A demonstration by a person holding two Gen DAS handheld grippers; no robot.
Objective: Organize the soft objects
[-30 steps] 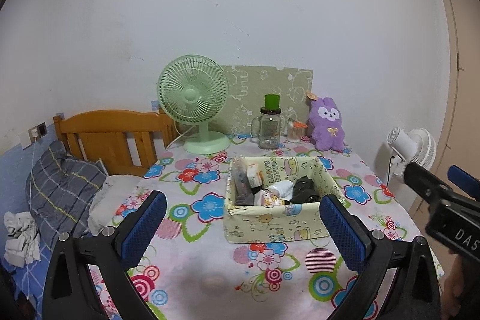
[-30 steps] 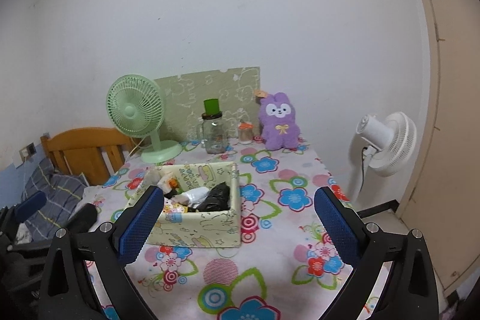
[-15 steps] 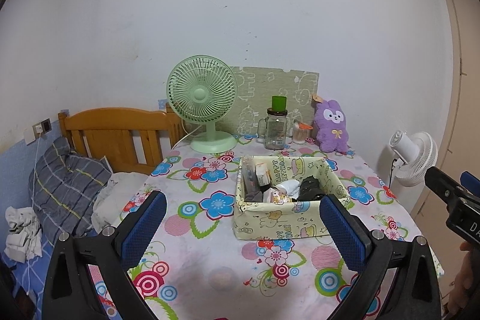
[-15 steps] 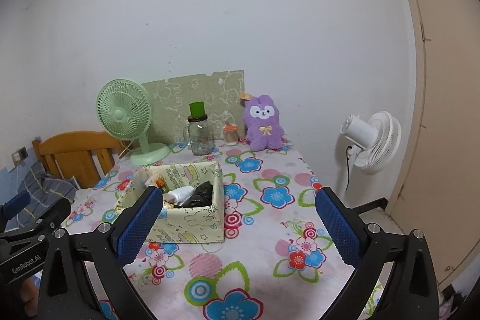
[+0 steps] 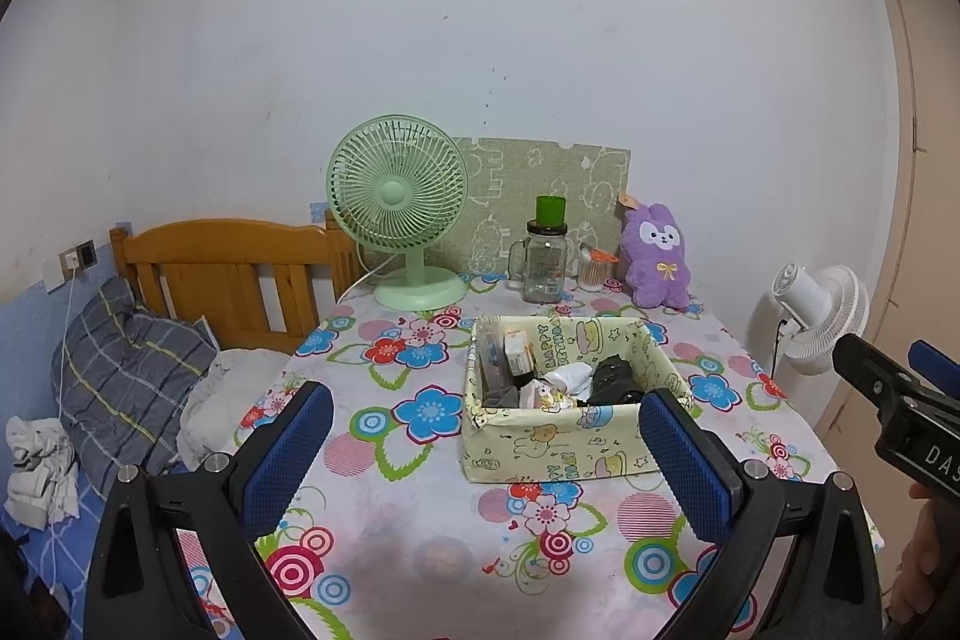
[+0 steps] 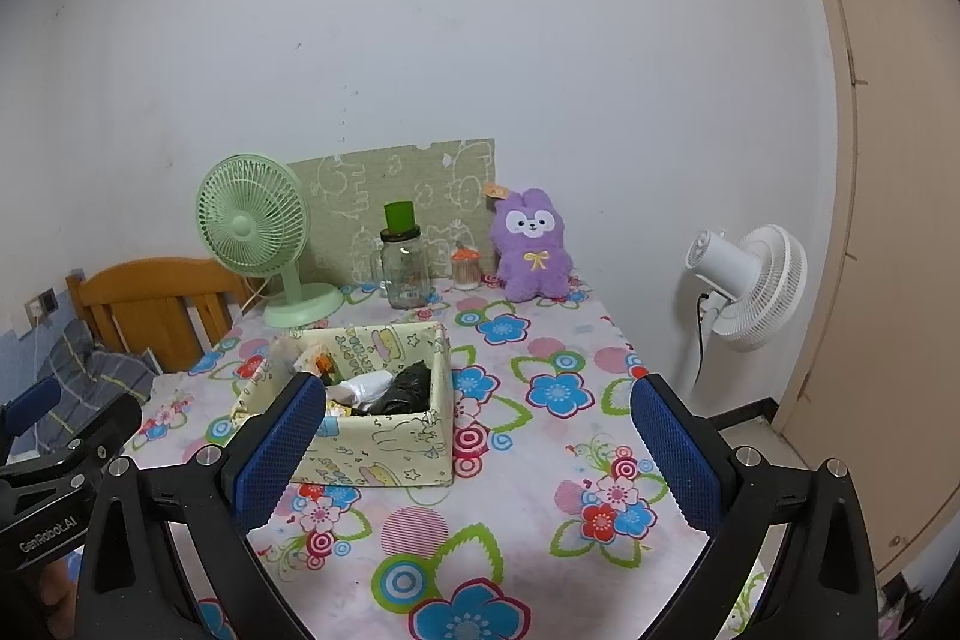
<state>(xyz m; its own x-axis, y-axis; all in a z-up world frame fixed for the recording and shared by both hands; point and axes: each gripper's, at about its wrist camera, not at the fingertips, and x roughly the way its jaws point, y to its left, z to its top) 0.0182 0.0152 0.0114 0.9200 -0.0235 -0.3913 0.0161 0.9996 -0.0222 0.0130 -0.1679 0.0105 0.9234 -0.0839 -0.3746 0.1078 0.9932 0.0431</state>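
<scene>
The pale yellow cartoon-print fabric box of crumpled soft items sits mid-frame on the floral-clothed bench. Both the left gripper and right gripper hover released, empty; approach from above, pinching one item. A purple plush rabbit stands against the white wall behind.

My left gripper hangs level with its blue-padded jaws spread wide and nothing between them. My right gripper hangs beside it, level too, its blue pads equally wide apart and holding nothing.
</scene>
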